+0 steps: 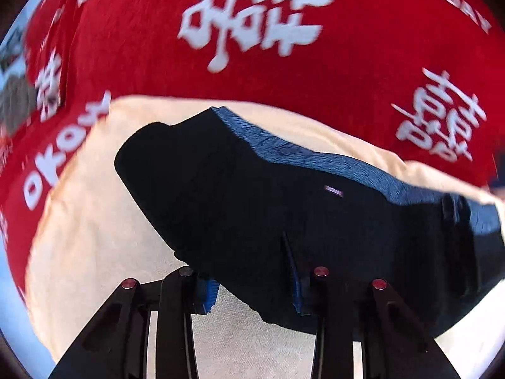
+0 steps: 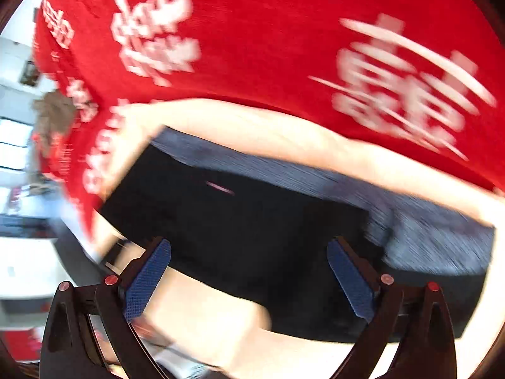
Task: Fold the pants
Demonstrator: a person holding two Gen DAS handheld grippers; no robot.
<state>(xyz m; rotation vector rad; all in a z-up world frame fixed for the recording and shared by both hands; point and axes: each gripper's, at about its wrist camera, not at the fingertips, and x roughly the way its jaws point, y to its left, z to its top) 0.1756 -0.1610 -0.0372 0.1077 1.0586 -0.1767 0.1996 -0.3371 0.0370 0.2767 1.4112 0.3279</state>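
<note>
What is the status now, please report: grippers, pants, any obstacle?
Left gripper open, its fingers straddling the near edge of the pants. Right gripper open, empty, above the pants. Pants lie folded on cream towel over red blanket. Nothing in the way.

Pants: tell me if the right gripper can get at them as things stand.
Probably yes. The right gripper is open, its blue pads straddling the dark pants on the cream towel, with nothing between. The view is blurred, so contact is unclear.

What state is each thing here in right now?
pants: folded into a dark bundle on the cream cloth.
cream cloth: spread flat over the red blanket.
red blanket: spread out underneath.
left tool: open, pants' edge between its fingers.
right tool: wide open, over the pants.
</note>
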